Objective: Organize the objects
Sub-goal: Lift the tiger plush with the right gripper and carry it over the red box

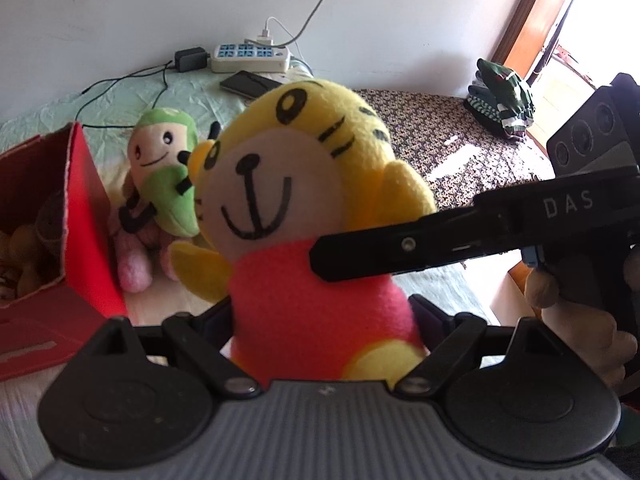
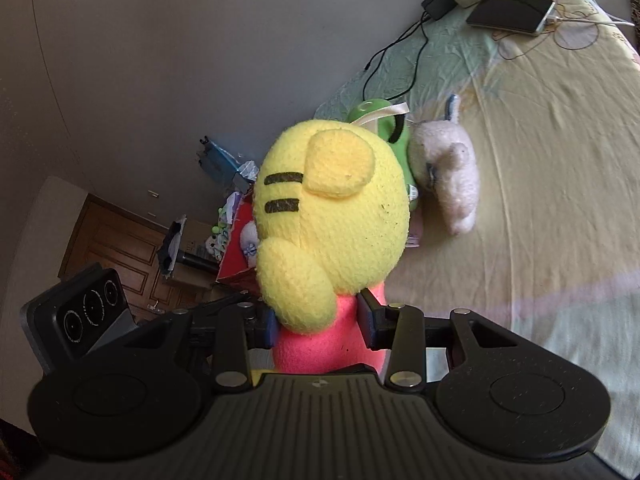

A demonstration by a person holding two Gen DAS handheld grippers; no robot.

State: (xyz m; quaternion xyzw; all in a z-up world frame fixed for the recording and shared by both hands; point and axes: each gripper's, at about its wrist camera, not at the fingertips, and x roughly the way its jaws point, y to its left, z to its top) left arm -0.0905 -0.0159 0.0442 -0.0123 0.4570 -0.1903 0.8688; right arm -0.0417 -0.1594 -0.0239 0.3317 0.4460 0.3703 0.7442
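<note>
Right wrist: gripper (image 2: 324,330) level, tiger plush (image 2: 332,216) clamped

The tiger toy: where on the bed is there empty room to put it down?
Bare yellow sheet lies right of the white plush, below the phone. Crowded: the green plush and pink plush beside the red box; cables near the power strip.

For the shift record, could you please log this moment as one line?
held: tiger plush | right gripper: shut on it | left gripper: around it | box: beside
</note>
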